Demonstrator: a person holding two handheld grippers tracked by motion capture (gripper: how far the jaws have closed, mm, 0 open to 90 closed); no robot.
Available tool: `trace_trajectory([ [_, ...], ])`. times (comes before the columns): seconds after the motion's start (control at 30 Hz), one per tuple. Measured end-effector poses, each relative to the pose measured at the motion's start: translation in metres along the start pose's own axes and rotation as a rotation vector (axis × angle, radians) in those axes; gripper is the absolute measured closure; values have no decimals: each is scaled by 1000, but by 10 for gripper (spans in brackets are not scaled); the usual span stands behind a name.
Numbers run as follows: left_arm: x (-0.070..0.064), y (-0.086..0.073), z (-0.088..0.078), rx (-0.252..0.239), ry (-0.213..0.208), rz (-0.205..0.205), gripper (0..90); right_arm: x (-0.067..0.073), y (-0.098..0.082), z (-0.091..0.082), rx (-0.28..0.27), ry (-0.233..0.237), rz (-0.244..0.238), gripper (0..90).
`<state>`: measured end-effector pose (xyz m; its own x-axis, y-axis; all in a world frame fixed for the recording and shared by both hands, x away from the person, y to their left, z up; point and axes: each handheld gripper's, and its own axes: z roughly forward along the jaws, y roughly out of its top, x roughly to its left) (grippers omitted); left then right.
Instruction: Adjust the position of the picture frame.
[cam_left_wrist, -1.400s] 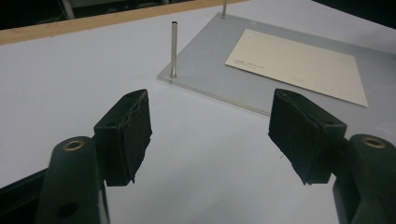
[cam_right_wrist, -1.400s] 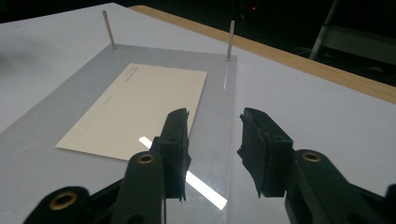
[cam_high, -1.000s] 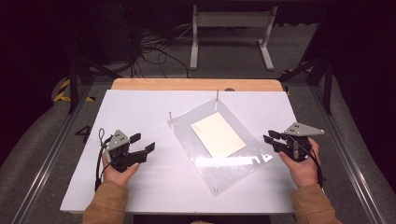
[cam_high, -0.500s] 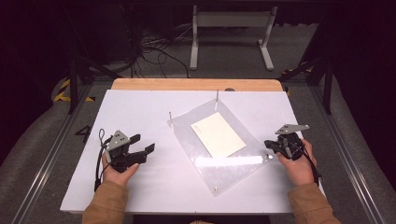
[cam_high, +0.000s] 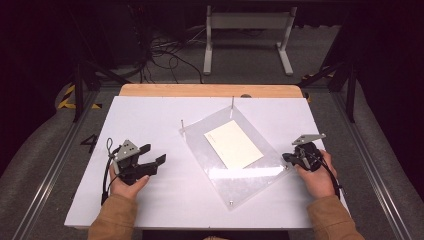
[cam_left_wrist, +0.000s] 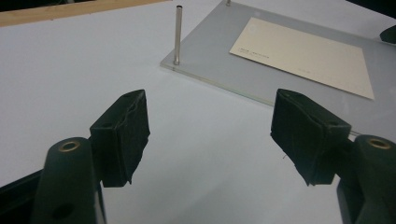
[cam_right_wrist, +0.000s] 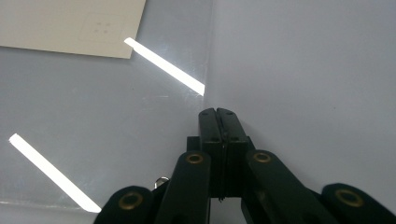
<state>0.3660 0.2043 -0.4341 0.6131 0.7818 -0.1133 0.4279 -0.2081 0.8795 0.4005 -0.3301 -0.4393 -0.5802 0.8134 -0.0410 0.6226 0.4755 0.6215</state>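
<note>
Two tools: left tool (cam_high: 152, 161) wide on bare table, right tool (cam_high: 288, 159) closed at plate (cam_high: 240, 175) edge.

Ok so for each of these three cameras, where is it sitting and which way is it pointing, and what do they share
High view: above the person's side, facing forward and down on the white table; both hands, left gripper, right gripper.
Left gripper view: on the left gripper, jaws wide apart, facing the clear plate, a metal post and the cream card.
Right gripper view: on the right gripper, jaws closed together, at the plate's edge.
Shared: plate and card.
</note>
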Motion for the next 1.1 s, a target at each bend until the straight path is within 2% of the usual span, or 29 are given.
trace_trajectory([
  [0.1,0,0,0,-2,1,-5,281,0,0,0,1,0,-8,897],
  [0.27,0,0,0,1,0,-6,280,5,0,0,5,42,-17,897],
  [0.37,0,0,0,1,0,-5,279,15,1,0,13,85,-37,897],
  [0.4,0,0,0,1,0,-5,279,15,1,0,13,85,-37,897],
  [0.43,0,0,0,-1,2,-6,279,23,3,0,23,106,-51,897],
  [0.57,1,0,0,-3,2,-4,279,31,5,2,31,142,-68,897],
  [0.8,1,1,2,1,2,-3,279,57,12,8,34,244,-107,897],
  [0.97,0,2,4,4,-4,-6,278,79,15,15,13,328,-142,896],
  [1.1,-1,2,5,6,-4,-4,278,91,18,19,-6,369,-183,896],
])
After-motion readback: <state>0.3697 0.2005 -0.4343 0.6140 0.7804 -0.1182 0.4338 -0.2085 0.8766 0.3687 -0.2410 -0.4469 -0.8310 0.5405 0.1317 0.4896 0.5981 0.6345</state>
